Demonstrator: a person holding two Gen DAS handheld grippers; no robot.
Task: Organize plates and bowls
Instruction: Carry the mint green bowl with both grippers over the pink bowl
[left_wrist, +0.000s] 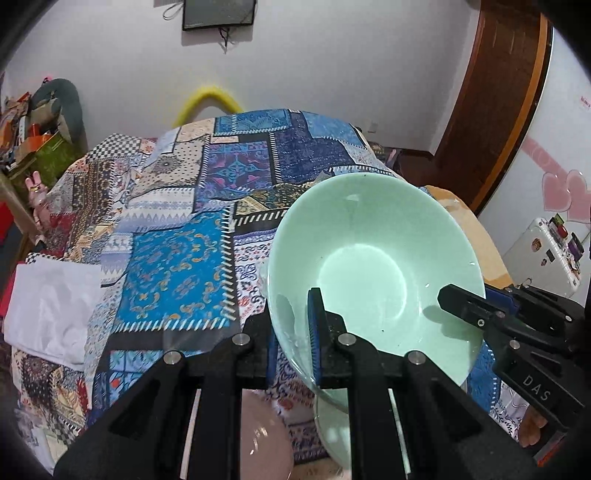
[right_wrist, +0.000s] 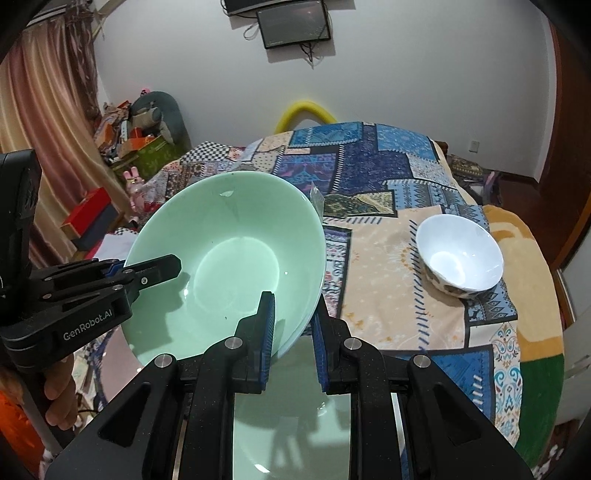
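Observation:
A pale green bowl (left_wrist: 369, 258) (right_wrist: 229, 258) hangs tilted above the patchwork-covered table (left_wrist: 177, 258) (right_wrist: 388, 184). My left gripper (left_wrist: 293, 332) (right_wrist: 147, 269) is shut on its near left rim. My right gripper (right_wrist: 291, 325) (left_wrist: 476, 299) is shut on the opposite rim, one pad inside the bowl and one outside. Directly below lies another green dish (right_wrist: 291, 424) (left_wrist: 332, 417), partly hidden by the fingers. A pink bowl (left_wrist: 266, 443) sits beside it at the bottom edge. A white bowl (right_wrist: 461, 254) with a patterned outside stands upright on the table to the right.
A folded white cloth (left_wrist: 48, 302) lies at the table's left edge. Boxes and clutter (right_wrist: 140, 144) are stacked by the curtain on the left. A yellow tube (right_wrist: 306, 110) arcs behind the table. A white suitcase (left_wrist: 546, 251) stands on the right.

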